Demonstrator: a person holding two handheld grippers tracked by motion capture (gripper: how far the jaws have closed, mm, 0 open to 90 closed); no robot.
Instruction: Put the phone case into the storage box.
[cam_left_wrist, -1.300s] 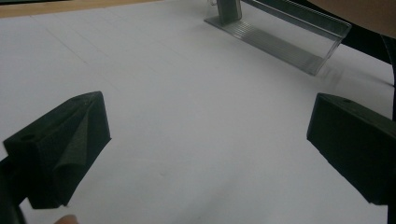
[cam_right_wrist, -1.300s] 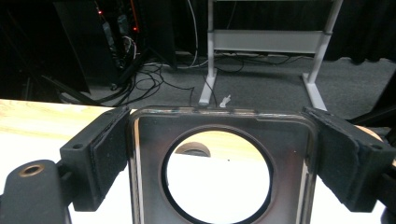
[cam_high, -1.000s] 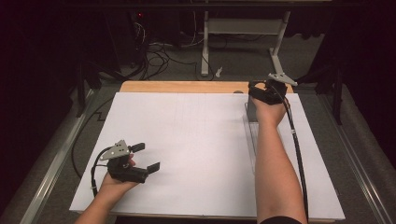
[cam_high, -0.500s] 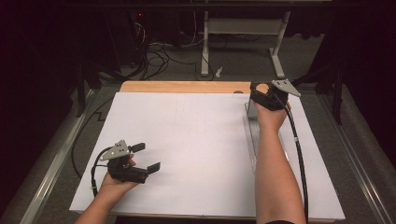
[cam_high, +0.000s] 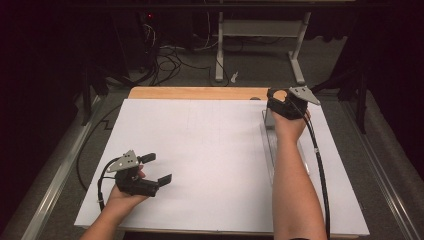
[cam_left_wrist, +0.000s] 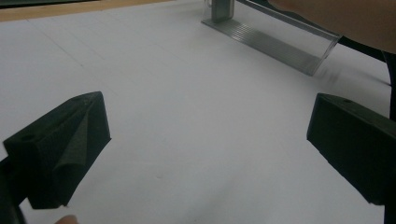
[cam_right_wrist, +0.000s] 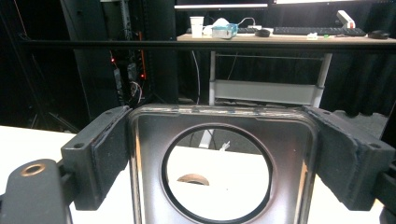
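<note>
Sitting nearest the person, the left tool (cam_high: 152, 169) rests on the white sheet (cam_high: 200, 160) at the near-left of the tabletop (cam_high: 195, 93), jaws spread wide and holding nothing. From its own camera you just get the two black pads with bare paper between them, and further off a clear ribbed rail (cam_left_wrist: 268, 39) lying flat on the sheet.

Way over at the far right edge, the right tool (cam_right_wrist: 219, 172) is where the action is. Its jaws are clamped on either side of a clear plastic holder (cam_right_wrist: 219, 140), a squarish frame with rounded corners and a big round hole in the middle. The foam pads press flat against its left and right walls, so that grip looks solid. From above, the holder stands at the far end of that rail, right under the right hand (cam_high: 287, 122); whether it's seated in the rail or just touching it is hard to tell.

Best guess is the step is lifting or repositioning that holder. To do it well, the person should keep the squeeze even, since smooth plastic walls can slip or twist out of foam pads. Pulling straight along the rail's line rather than at an angle should stop it from binding. The left tool could come over and pin the rail down so it doesn't drag along.

Beyond the tabletop it's just dark floor, cables and a desk frame.
</note>
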